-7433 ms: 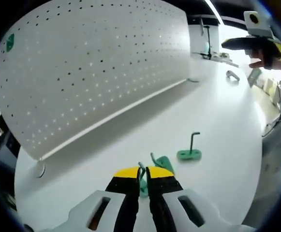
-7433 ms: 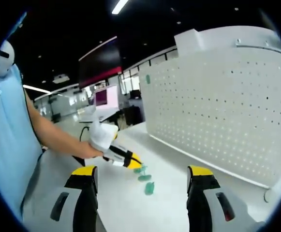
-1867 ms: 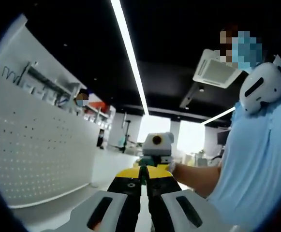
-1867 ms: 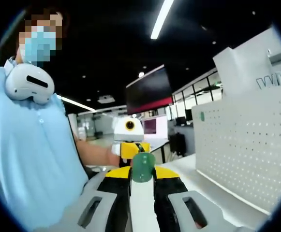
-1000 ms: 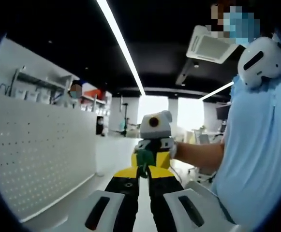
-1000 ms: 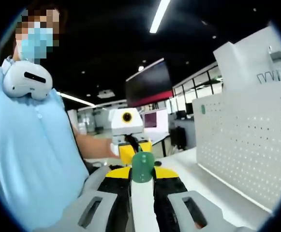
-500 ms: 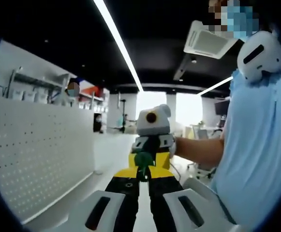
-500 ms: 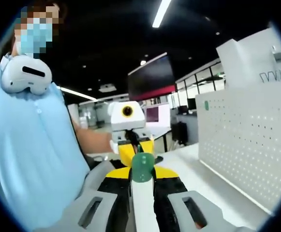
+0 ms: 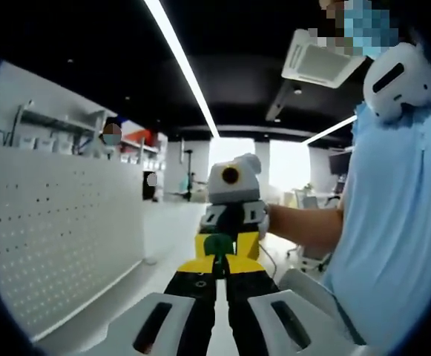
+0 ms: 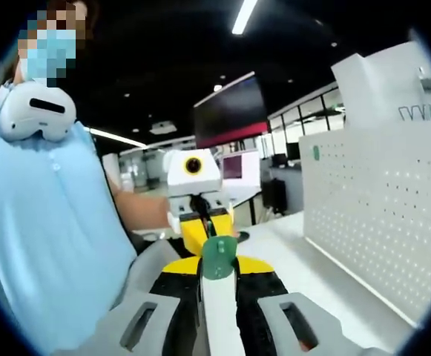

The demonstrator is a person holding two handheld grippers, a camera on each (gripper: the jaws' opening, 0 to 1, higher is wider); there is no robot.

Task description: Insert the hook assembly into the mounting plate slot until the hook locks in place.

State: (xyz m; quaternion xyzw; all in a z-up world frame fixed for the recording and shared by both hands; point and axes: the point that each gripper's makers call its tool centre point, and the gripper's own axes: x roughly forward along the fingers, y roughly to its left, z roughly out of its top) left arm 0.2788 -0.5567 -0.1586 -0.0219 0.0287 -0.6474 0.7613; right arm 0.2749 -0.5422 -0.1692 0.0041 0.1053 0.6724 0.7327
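1. While you hold both tools up off the table (image 10: 334, 278) and facing each other, your left gripper (image 9: 216, 265) has its yellow-tipped jaws pressed close together on a thin dark hook (image 9: 216, 261).
2. Your right gripper (image 10: 219, 261) is clamped tight on the green mounting plate (image 10: 219, 257), whose rounded end stands up between the yellow tips.
3. In the left gripper view, the right gripper (image 9: 227, 245) comes in nose-on just beyond your own jaws, the green plate (image 9: 218, 244) at its tip sitting right at the top of the hook. Whether hook and plate touch, or the hook sits in the slot, cannot be told from here.
4. In the right gripper view, the left gripper (image 10: 204, 221) faces you just beyond the plate, the dark hook (image 10: 198, 206) rising from its yellow tips. The two tool noses are near each other.
5. White pegboard (image 10: 378, 215) stands upright on the right of that view, at the far side of the table; in the left gripper view the pegboard (image 9: 44, 237) stands on the left.
6. Your light blue shirt (image 9: 393, 237) and a forearm (image 9: 304, 226) sit behind the right gripper.
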